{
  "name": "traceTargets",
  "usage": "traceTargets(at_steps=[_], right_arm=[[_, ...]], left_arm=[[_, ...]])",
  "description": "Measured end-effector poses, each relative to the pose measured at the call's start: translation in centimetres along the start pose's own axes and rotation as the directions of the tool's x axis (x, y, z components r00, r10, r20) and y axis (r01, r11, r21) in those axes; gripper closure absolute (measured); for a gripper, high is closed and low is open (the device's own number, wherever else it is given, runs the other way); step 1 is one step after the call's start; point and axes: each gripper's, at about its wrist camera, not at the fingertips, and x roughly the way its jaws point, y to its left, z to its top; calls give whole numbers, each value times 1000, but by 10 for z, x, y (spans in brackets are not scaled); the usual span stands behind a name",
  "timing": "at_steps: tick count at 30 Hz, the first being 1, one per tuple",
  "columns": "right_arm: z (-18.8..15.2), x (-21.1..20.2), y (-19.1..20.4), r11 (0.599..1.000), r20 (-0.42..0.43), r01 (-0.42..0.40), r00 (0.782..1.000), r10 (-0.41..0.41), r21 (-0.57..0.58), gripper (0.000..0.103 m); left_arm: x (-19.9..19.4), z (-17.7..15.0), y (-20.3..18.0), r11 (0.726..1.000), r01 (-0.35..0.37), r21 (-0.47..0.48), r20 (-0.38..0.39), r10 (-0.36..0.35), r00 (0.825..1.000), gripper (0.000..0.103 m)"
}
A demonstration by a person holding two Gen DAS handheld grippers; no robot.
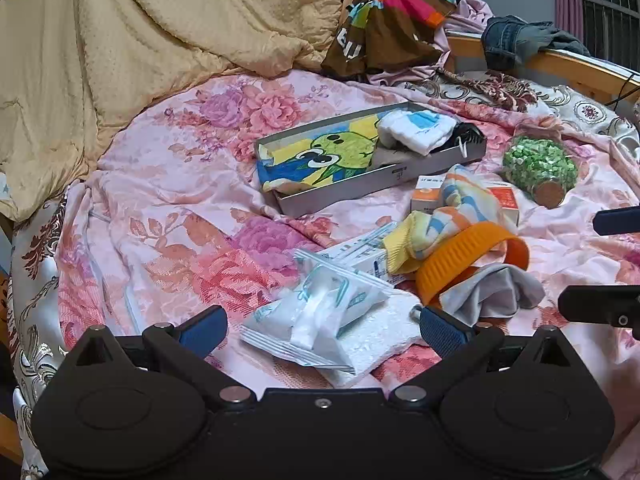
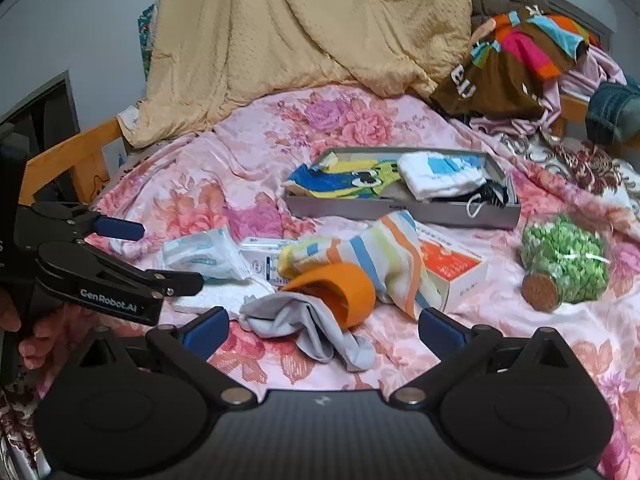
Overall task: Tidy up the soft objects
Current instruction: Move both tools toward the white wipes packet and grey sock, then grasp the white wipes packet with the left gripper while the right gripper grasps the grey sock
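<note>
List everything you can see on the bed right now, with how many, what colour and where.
grey tray: one, mid-bed; holds a blue and yellow cartoon cloth, a white and blue folded cloth and something black
striped sock: one, yellow, orange and blue; in front of the tray
grey sock: one; nearest the right gripper
orange band: one; lying on the grey sock
orange and white box: one seen clearly; under the striped sock
plastic packet: several stacked, white and pale blue; by the left gripper
jar: one, green filling, cork stopper; on its side, to the right
beige quilt: one; heaped behind
multicoloured garment: one; back right
left gripper: fingers open
right gripper: fingers open
</note>
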Motion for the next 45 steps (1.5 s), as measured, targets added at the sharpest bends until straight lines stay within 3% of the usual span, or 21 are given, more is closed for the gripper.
traceTargets(at_steps=[17, 29, 36, 40, 45], right_arm=[[1, 47, 7, 999, -103, -28, 994, 25, -32, 1], [-10, 64, -1, 998, -133, -59, 989, 61, 19, 15], [-12, 63, 0, 994, -123, -102, 987, 105, 32, 24], [-12, 62, 1, 993, -118, -113, 986, 116, 34, 40], [-13, 61, 2, 992, -117, -123, 985, 127, 38, 53]], left_arm=[[20, -1, 4, 999, 13, 42, -39, -12, 999, 1], [34, 2, 10, 995, 85, 53, -69, -81, 994, 3], [41, 4, 15, 995, 99, 19, -102, -96, 990, 18], [41, 6, 17, 995, 103, -5, -96, -103, 990, 20], [39, 7, 14, 993, 119, -3, -107, -119, 987, 33]])
